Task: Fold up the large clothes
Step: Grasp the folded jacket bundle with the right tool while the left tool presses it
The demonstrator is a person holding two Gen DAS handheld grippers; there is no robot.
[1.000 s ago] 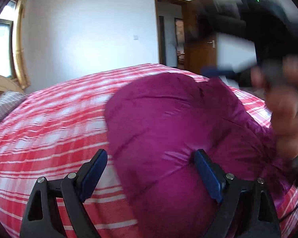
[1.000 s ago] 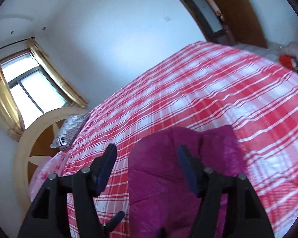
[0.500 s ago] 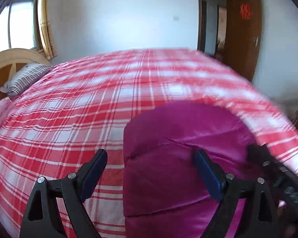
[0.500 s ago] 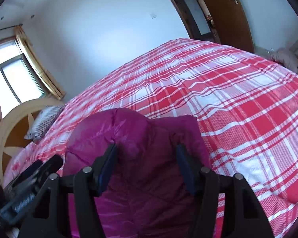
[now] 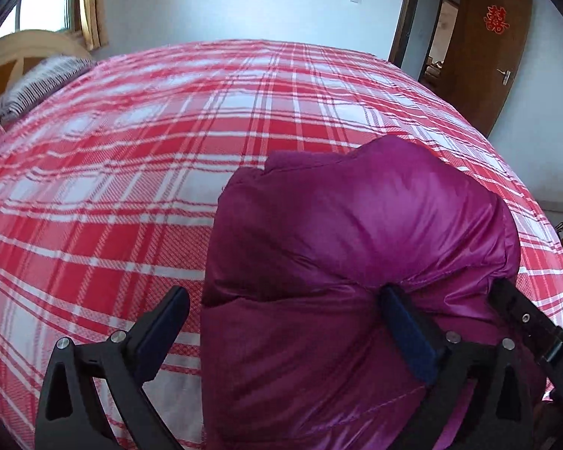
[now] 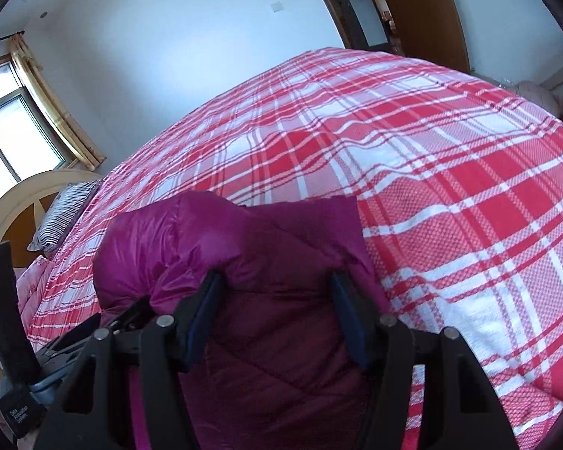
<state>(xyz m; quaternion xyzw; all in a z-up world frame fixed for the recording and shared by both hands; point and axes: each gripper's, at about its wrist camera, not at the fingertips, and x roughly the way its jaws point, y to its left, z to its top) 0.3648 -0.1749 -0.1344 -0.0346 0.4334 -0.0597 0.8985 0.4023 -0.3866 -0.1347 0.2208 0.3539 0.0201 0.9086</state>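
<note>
Big puffy magenta down jacket [image 5: 356, 247], folded into a fat bundle, sitting near the foot-side edge of the bed [image 5: 169, 142], right up against both tools. Shiny nylon shell, slick and a bit crinkly, quilted with stitched seams; brighter sheen on the rounded top hump, darker plum on the flatter panel underneath. A matte, fleecy-looking strip peeking out along the far edge in both views.

Left gripper [image 5: 285, 333]: spread wide, black plastic arms with dark blue rubbery pads. Left pad off over the bedspread, clear of the fabric; right pad pressed into a crease of the jacket, puff bulging over its tip. Not pinching anything.

Right gripper [image 6: 277, 311]: also parted, narrower gap, both blue pads pushed into the jacket with a band of quilted fabric sitting between them. Looks like pressing rather than clamping; can't tell for sure if the fabric is squeezed.

Bedspread: red and white plaid, coarse woven texture, mostly smooth with a few soft ripples. Striped grey-and-white pillow [image 5: 37, 82] up at the head by a curved pale wood headboard [image 6: 22, 195]. Gold curtains [image 6: 52, 105] by the window, plain pale walls, brown wooden door [image 5: 495, 48] with a red paper cutout on it.
</note>
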